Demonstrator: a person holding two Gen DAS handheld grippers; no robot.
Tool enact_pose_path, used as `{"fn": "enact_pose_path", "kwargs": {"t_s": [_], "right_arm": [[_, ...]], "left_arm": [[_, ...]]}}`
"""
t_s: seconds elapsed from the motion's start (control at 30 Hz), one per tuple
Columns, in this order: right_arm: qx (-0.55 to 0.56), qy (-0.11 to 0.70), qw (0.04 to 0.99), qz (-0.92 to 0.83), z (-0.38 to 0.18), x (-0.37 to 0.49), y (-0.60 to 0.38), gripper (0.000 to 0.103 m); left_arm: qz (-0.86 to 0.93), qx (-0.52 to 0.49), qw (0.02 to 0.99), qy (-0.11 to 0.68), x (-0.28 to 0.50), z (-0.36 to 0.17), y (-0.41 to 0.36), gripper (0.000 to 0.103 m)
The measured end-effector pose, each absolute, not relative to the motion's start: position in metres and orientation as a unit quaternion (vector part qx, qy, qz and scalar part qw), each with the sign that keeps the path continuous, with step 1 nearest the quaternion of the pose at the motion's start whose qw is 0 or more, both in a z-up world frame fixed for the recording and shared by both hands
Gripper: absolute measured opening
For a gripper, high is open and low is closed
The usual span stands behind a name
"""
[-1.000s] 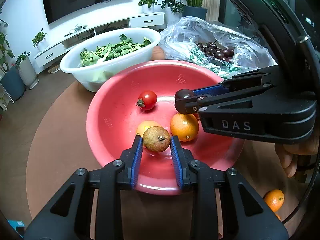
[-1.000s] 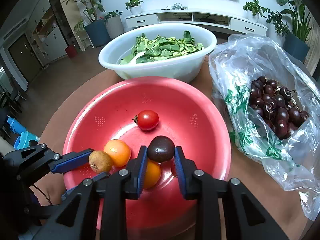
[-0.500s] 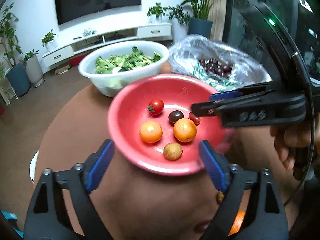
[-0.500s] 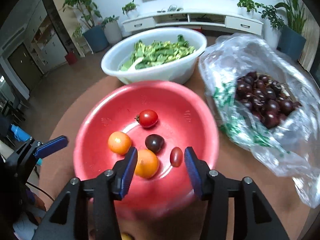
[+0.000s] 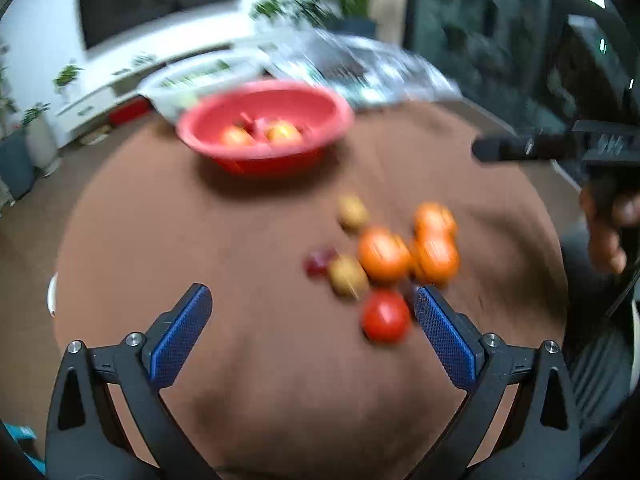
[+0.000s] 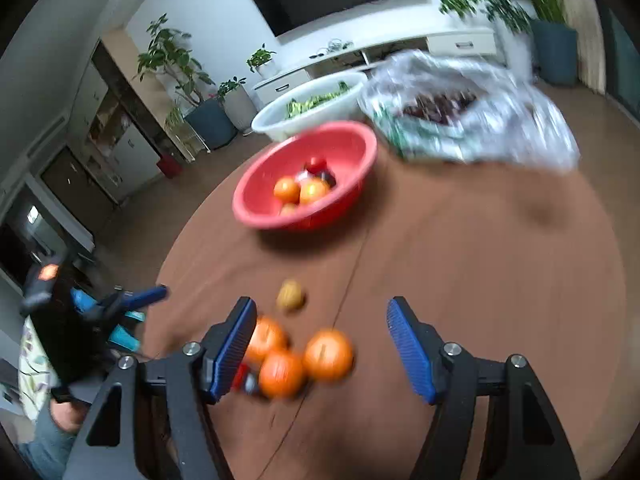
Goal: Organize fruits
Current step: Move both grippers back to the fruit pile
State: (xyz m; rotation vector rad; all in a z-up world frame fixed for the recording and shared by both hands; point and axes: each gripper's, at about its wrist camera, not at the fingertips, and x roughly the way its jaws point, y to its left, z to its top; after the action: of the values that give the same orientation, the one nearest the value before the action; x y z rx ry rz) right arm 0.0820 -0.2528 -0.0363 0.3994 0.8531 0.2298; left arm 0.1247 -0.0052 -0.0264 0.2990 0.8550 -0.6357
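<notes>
Brown and round, the bench (image 6: pixel 480 264) is carrying a loose cluster of fruit nearest the person: oranges (image 6: pixel 328 354), a red tomato (image 5: pixel 385 316) and small brownish fruits (image 5: pixel 347 276) are lying just ahead of the left claw (image 5: pixel 312 322) and right claw (image 6: pixel 320 338), both spread wide and gripping nothing. Farther off, the red bowl (image 6: pixel 352 148) is already holding a few pieces, so roughly half is looking sorted, while a white basin of greens (image 6: pixel 276 120) and a plastic bag (image 6: pixel 500 120) are sitting beyond it.
</notes>
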Motion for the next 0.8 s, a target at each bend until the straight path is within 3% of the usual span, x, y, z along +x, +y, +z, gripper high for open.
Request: {"fn": "enact_pose_path", "kwargs": {"t_s": [0.27,0.6,0.8], "right_arm": [[0.297,0.436,0.838,0.137,-0.073,0.040,-0.244,0.071],[0.327,0.461,0.813,0.139,-0.079,0.047,-0.231,0.070],[0.367,0.499,0.774,0.134,-0.087,0.066,-0.232,0.070]], "left_arm": [[-0.336,0.187,0.818,0.427,0.107,-0.046,-0.030,0.102],[-0.371,0.214,0.785,0.449,0.123,-0.057,-0.038,0.065],[-0.387,0.215,0.774,0.452,0.130,-0.059,-0.049,0.062]]}}
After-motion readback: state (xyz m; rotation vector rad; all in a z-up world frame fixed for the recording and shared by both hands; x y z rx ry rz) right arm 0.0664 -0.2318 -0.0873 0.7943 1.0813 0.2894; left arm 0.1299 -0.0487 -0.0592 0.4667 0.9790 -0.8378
